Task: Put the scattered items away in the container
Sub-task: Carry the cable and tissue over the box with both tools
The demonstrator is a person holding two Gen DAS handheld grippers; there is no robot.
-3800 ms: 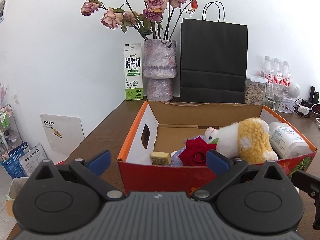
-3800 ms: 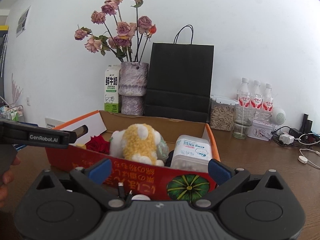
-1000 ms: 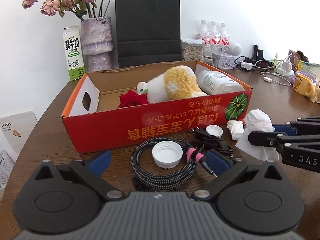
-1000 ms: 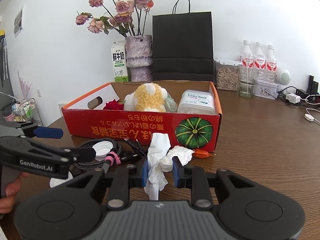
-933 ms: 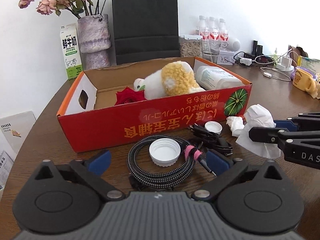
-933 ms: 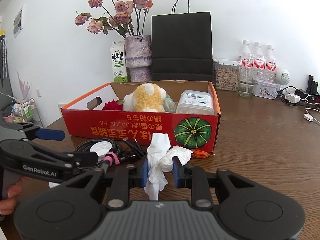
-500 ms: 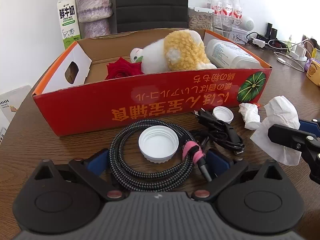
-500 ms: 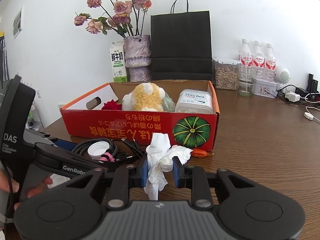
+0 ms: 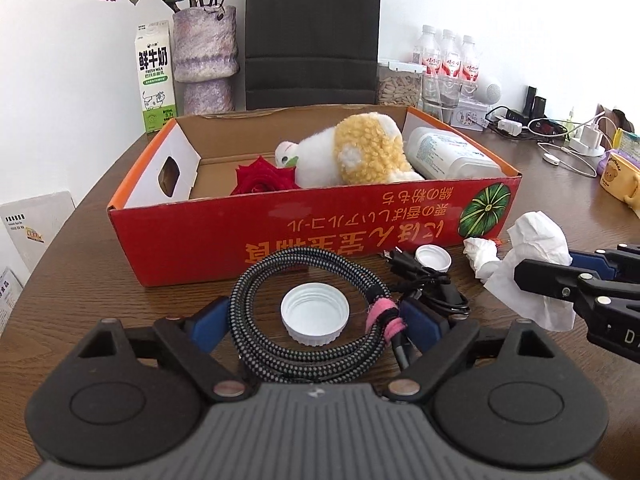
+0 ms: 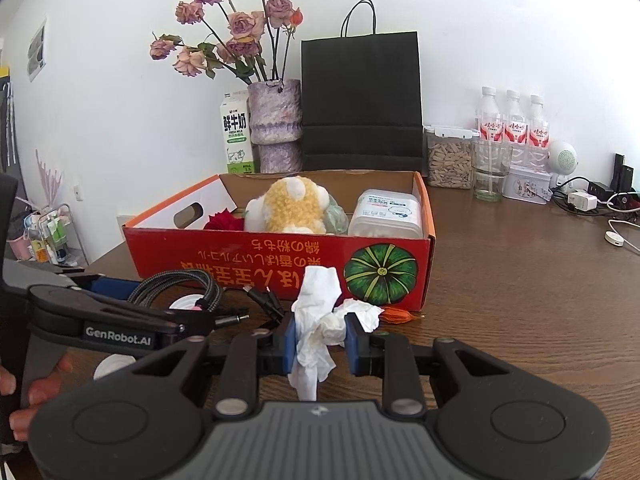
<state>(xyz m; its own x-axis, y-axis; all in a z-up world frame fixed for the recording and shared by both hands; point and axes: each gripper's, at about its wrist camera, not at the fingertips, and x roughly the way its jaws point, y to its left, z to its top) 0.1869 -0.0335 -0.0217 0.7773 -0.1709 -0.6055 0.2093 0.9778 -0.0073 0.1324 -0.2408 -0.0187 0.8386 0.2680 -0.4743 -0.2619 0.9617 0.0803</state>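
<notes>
A coil of black-and-white braided cable (image 9: 304, 280) with a pink strap lies on the table in front of the red cardboard box (image 9: 312, 216). A large white cap (image 9: 315, 314) rests inside the coil. My left gripper (image 9: 314, 322) straddles the coil and its jaws are closing, with the blue pads right at the coil's outer sides. My right gripper (image 10: 318, 340) is shut on a crumpled white tissue (image 10: 316, 320), just clear of the table near the box's pumpkin corner. The box holds a plush toy (image 9: 360, 152), a red rose (image 9: 260, 176) and a white container (image 10: 386, 214).
A small white cap (image 9: 432, 258), a black cable (image 9: 428, 284), a second tissue wad (image 9: 482, 254) and an orange scrap (image 10: 396, 314) lie by the box. Behind stand a vase (image 9: 204, 52), milk carton (image 9: 156, 76), black bag (image 9: 312, 32), bottles (image 10: 514, 120). Chargers (image 9: 584, 140) at right.
My left gripper has come down and closer over the cable coil, and its jaws have narrowed around it. The right gripper has kept still with the tissue.
</notes>
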